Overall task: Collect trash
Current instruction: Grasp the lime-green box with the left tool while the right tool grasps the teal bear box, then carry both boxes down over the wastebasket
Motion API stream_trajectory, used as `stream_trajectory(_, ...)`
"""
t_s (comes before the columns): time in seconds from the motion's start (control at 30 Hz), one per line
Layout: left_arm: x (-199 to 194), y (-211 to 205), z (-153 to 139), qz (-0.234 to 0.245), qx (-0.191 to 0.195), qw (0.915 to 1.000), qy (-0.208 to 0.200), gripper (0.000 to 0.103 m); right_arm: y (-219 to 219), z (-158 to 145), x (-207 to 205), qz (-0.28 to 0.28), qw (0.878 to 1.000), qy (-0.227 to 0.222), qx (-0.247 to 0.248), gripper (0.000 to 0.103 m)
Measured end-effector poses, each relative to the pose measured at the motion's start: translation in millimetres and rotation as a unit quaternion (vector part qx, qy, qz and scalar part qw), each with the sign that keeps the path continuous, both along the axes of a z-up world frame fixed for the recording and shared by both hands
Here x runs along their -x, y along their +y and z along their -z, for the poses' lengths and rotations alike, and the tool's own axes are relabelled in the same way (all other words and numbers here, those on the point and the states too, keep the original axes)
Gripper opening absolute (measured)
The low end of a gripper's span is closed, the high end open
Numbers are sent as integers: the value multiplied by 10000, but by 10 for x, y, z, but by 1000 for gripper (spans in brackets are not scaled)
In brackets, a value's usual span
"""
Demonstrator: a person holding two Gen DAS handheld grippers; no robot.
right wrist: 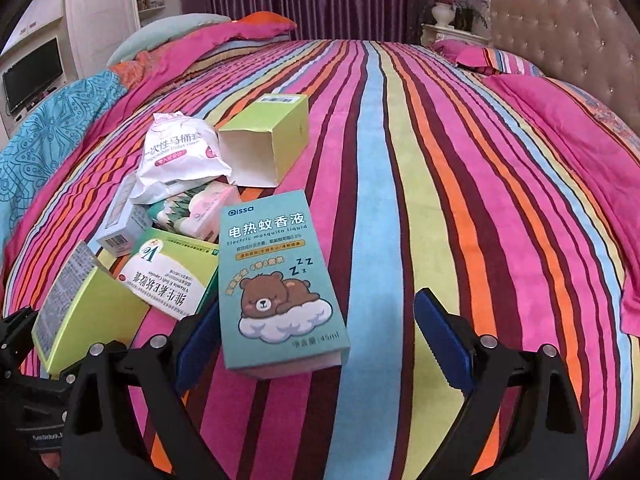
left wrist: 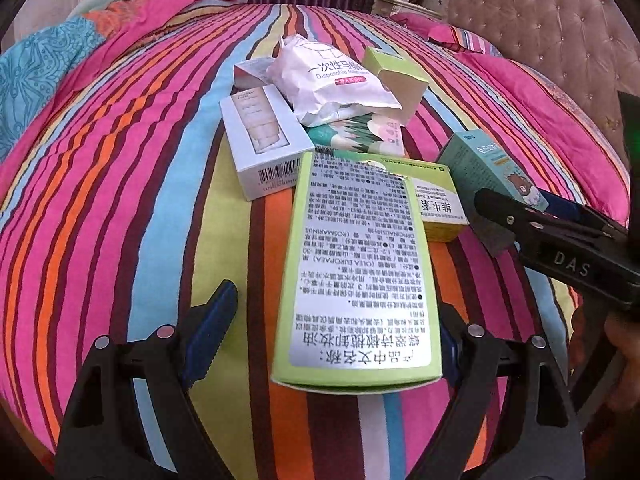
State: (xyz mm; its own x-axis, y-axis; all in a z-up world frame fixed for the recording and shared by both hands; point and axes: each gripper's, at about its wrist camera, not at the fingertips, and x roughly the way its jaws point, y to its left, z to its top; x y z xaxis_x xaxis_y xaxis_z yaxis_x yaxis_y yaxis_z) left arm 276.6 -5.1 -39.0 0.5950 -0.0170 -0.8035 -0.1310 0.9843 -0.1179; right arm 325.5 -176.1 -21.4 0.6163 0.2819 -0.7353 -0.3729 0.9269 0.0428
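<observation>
A pile of trash lies on the striped bed. A long green box (left wrist: 358, 268) with a silver label lies between the open fingers of my left gripper (left wrist: 332, 344); the right pad touches or nearly touches its edge. It also shows in the right wrist view (right wrist: 80, 312). A teal bear-print mosquito liquid box (right wrist: 280, 292) lies between the open fingers of my right gripper (right wrist: 320, 344), nearer the left finger. In the left wrist view my right gripper (left wrist: 560, 236) reaches that teal box (left wrist: 492, 168). A white wrapper bag (left wrist: 332, 80), a white box (left wrist: 264, 144) and a vitamin box (left wrist: 440, 204) lie behind.
An opened green carton (right wrist: 268, 144) lies beyond the pile, with a tissue pack (right wrist: 192, 212) under the bag. Folded quilts (right wrist: 60, 128) lie at the left, pillows (right wrist: 472, 54) and a tufted headboard (right wrist: 560, 28) at the right. Striped bedcover (right wrist: 440, 200) stretches right of the pile.
</observation>
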Motion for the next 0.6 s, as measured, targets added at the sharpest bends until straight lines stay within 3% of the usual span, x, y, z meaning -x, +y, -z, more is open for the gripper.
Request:
stream_trajectory(0.07,-10,14,6,-25,-75,10000,1,74,31,12,-10,-46,10000,82,1,77)
stream_trajectory(0.17,5,30,-14,50,-82,9999,-57,53,40,23,-13,-165,9989,369,-237,54)
stream_trajectory(0.2,-1,37,-24,71,-84,9999,-59,49,37,16,-6,-150,9986,418,-277,52)
stream_trajectory(0.6,248,171,-196,67,-8,9998,-195,49,-187,-200,394,317,9975,414,-486,50)
